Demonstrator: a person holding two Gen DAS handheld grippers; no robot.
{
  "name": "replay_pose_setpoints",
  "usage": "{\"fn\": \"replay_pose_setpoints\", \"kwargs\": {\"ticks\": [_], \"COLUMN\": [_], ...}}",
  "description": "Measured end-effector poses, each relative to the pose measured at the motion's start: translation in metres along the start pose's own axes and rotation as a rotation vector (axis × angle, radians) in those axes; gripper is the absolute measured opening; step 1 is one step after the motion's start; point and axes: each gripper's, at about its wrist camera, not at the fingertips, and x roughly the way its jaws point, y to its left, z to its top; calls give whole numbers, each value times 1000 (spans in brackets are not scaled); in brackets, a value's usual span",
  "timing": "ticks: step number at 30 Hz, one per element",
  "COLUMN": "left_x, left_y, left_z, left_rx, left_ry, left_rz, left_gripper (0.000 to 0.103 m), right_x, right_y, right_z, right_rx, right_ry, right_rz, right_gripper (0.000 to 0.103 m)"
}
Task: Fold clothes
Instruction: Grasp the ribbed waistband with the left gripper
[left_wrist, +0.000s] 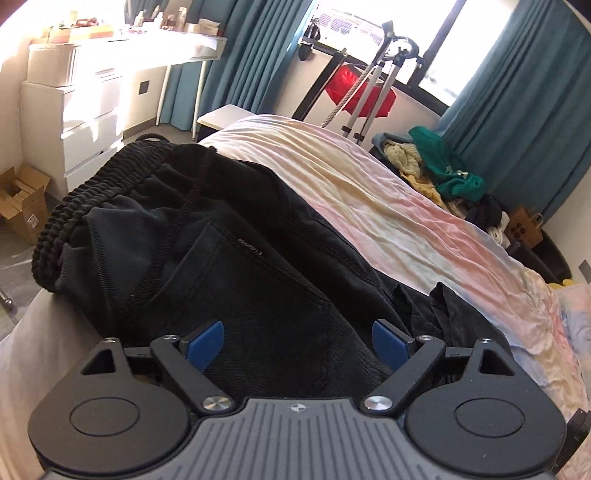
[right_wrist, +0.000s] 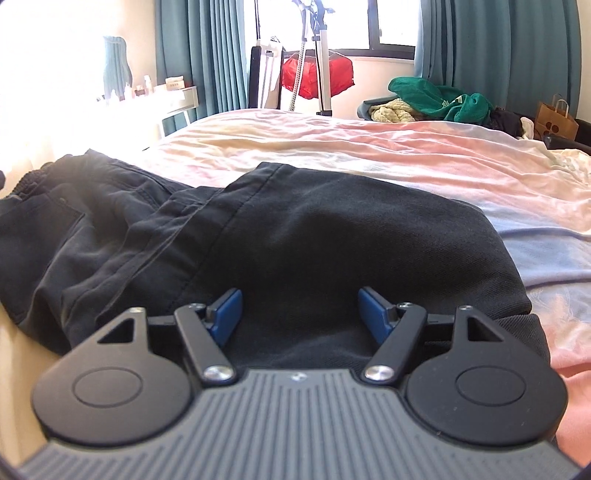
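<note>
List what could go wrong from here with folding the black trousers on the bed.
1. The black trousers lie near the bed's edge; the elastic waistband may slide off.
2. The left hand-held gripper and right hand-held gripper are open over thick layers; a pinch may catch only the top layer.
3. The bunched fabric could get folded in as a crease.

One pair of black cotton trousers with an elastic ribbed waistband (left_wrist: 207, 236) (right_wrist: 258, 229), folded over itself. One bed sheet in pale pink, cream and blue bands (left_wrist: 369, 192) (right_wrist: 406, 147). Two handheld grippers: left gripper (left_wrist: 297, 345) and right gripper (right_wrist: 300, 314), each with two blue-padded fingers (left_wrist: 207, 341) (right_wrist: 226, 308) (four pads in all, spread apart). One heaped green garment (left_wrist: 450, 166) (right_wrist: 436, 96). One red hanging garment (left_wrist: 360, 92) (right_wrist: 317, 77). One brown paper bag (right_wrist: 556, 123).
</note>
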Motion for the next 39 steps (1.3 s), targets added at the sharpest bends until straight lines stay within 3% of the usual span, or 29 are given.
{"fn": "replay_pose_setpoints", "kwargs": {"ticks": [3, 7, 10, 14, 17, 20, 22, 31, 39], "left_x": [-8, 3, 24, 23, 22, 24, 25, 48, 63], "left_y": [41, 83, 120, 140, 152, 160, 162, 152, 148], "left_z": [1, -11, -25, -20, -17, -6, 1, 22, 22], "left_rx": [-141, -257, -504, -591, -620, -630, -630, -560, -522], "left_ry": [17, 13, 90, 46, -12, -66, -109, -157, -173], "left_rz": [-42, -11, -88, -51, -24, 29, 59, 130, 163], "left_gripper": [98, 98, 92, 90, 90, 80, 81, 78, 77], "right_x": [-8, -22, -27, -26, -23, -17, -15, -11, -6], "right_y": [-1, -2, -2, 0, 2, 2, 2, 6, 14], "right_z": [0, 0, -2, -5, -5, -5, -6, -5, -6], "right_rx": [10, 30, 36, 50, 42, 53, 53, 51, 20], "right_ry": [5, 17, 31, 51, 57, 65, 63, 74, 78], "right_rz": [-9, -24, -36, -47, -55, -48, -46, -66, -92], "right_gripper": [71, 71, 71, 71, 71, 71, 71, 74, 74]}}
